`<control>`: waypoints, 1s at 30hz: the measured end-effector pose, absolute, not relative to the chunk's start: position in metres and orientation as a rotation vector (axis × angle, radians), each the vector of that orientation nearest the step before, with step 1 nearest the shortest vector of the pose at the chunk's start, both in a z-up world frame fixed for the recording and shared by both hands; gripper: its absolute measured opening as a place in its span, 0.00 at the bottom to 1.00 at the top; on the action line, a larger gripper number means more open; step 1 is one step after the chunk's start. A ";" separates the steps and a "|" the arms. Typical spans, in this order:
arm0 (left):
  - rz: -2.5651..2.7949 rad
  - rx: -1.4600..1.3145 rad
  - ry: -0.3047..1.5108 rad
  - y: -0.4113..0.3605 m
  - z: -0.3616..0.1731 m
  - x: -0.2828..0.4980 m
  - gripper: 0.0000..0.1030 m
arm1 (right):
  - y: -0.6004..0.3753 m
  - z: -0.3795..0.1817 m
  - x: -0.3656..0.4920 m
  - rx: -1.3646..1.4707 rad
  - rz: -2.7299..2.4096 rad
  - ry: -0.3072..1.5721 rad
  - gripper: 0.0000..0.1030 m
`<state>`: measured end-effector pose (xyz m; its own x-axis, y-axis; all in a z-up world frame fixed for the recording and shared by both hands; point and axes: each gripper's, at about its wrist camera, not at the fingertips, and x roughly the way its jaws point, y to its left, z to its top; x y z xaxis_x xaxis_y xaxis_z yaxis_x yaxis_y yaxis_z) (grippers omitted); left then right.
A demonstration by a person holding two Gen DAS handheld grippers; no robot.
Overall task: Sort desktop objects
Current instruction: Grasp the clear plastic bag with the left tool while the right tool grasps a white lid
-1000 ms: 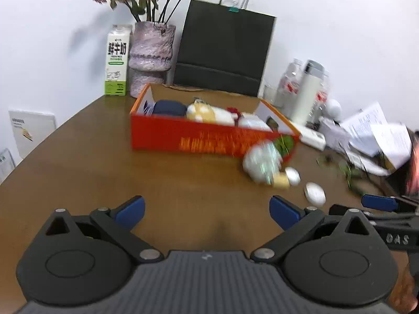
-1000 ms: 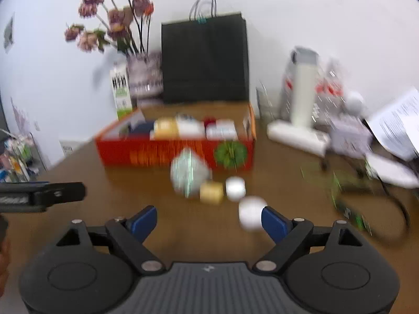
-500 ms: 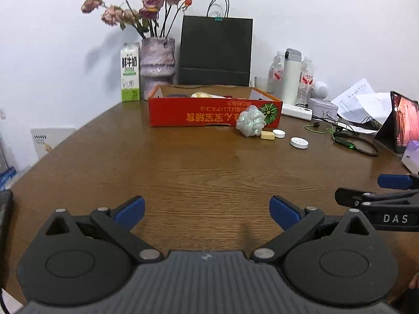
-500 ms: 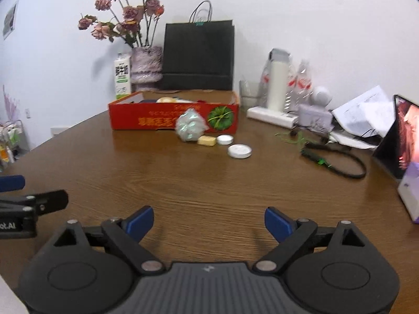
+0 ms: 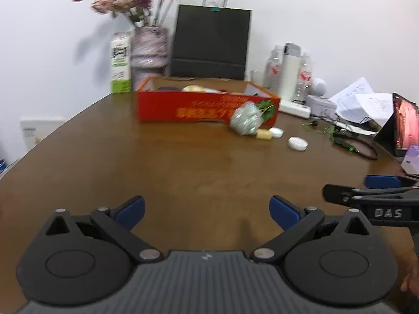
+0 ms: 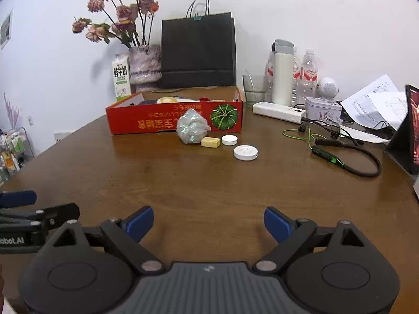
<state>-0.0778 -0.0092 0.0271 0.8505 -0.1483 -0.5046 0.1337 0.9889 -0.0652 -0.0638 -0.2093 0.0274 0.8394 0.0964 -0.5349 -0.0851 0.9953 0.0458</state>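
Over the near edge of the brown desk (image 6: 209, 183), both tools pointed forward and somewhat downward. The right hand-held gripper (image 6: 208, 222) had its blue-tipped jaws spread wide but easing inward, with only bare wood between them. The left hand-held gripper (image 5: 207, 210) was likewise spread wide and empty. Toward twelve o'clock stood the red box (image 6: 146, 123); touching its front wall lay a crumpled wrapper ball (image 6: 192, 130), with a yellow block (image 6: 210, 142) beside it, then a small white cap (image 6: 229, 139) and a white disc (image 6: 245, 152) toward one o'clock.
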 end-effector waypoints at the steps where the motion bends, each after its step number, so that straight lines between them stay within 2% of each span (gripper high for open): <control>1: -0.163 -0.022 0.527 -0.013 0.028 -0.069 1.00 | -0.211 0.028 -0.056 0.011 0.097 0.569 0.85; 2: -0.175 -0.015 0.527 -0.016 0.029 -0.059 1.00 | -0.213 0.029 -0.047 -0.001 0.098 0.573 0.84; 4: -0.194 -0.005 0.518 -0.023 0.032 -0.036 1.00 | -0.218 0.031 -0.026 -0.030 0.099 0.582 0.76; 8: -0.224 0.007 0.496 -0.040 0.037 0.027 0.99 | -0.230 0.032 0.026 -0.061 0.114 0.603 0.71; 10: -0.273 -0.023 0.521 -0.049 0.037 0.066 0.99 | -0.235 0.029 0.055 -0.062 0.118 0.626 0.62; 12: -0.295 -0.041 0.538 -0.061 0.032 0.103 0.98 | -0.240 0.026 0.081 -0.044 0.116 0.653 0.61; 15: -0.273 -0.043 0.534 -0.072 0.026 0.143 0.88 | -0.243 0.018 0.109 -0.015 0.085 0.679 0.60; 17: -0.286 -0.090 0.574 -0.072 0.021 0.162 0.73 | -0.245 0.011 0.121 -0.008 0.075 0.699 0.53; 18: -0.295 -0.123 0.611 -0.071 0.018 0.170 0.53 | -0.246 0.007 0.126 0.001 0.065 0.714 0.50; 19: -0.306 -0.158 0.641 -0.068 0.015 0.175 0.44 | -0.247 0.006 0.128 0.004 0.062 0.705 0.47; 21: -0.307 -0.180 0.642 -0.064 0.014 0.175 0.39 | -0.250 0.003 0.130 0.010 0.055 0.690 0.37; 25: -0.296 -0.234 0.577 -0.042 0.037 0.145 0.37 | -0.255 0.013 0.121 0.066 0.078 0.669 0.37; 30: -0.253 -0.248 0.512 -0.011 0.071 0.077 0.37 | -0.238 0.052 0.089 0.081 0.141 0.561 0.37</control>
